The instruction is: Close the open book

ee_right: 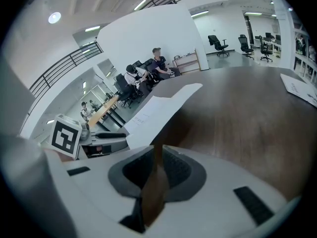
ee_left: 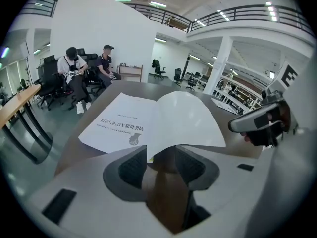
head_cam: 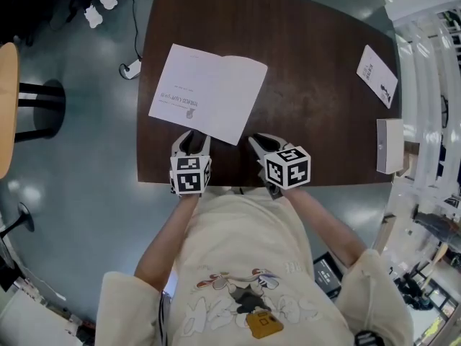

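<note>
We hold the left gripper (head_cam: 191, 141), jaws apart, at a corner of the open book (head_cam: 209, 92); the right gripper (head_cam: 256, 143) is empty, its 2 jaws nearly meeting.

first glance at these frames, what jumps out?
The white open book lies on the left half of the dark table, its right page bowed up a little. Both tools sit just below it at the table's near edge: the left tool open at the book's near corner, the right tool shut beside it.

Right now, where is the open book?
Head view: the open book lies on the left half of the table, near corner at the left gripper.
</note>
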A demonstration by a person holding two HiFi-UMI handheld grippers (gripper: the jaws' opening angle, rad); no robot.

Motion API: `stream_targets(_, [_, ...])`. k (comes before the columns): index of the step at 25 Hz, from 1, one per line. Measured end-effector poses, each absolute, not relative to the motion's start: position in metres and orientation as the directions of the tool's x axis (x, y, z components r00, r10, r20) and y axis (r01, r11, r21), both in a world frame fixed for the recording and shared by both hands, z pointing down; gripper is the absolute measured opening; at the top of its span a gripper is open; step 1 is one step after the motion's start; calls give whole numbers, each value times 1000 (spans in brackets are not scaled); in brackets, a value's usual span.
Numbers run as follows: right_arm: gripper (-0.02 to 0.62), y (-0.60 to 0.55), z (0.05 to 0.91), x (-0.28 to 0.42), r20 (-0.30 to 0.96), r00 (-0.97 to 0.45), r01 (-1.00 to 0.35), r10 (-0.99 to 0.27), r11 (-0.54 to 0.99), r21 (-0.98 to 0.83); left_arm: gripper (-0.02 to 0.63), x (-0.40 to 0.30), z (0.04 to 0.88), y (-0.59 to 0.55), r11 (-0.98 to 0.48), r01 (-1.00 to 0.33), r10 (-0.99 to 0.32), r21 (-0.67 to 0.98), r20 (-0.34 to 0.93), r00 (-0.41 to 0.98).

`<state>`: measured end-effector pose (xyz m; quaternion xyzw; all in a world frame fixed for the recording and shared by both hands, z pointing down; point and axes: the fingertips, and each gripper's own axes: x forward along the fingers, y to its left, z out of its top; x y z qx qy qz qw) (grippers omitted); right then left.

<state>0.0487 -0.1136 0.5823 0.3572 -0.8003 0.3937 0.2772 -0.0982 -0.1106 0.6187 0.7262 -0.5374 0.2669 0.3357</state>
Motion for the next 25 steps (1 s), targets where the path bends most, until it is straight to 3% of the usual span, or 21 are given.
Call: stream_targets(25, [52,-167,575,-32,706,-638,-718,-307,567,-403,181,-156,617,-122,-74,-978,-644,194,740,195])
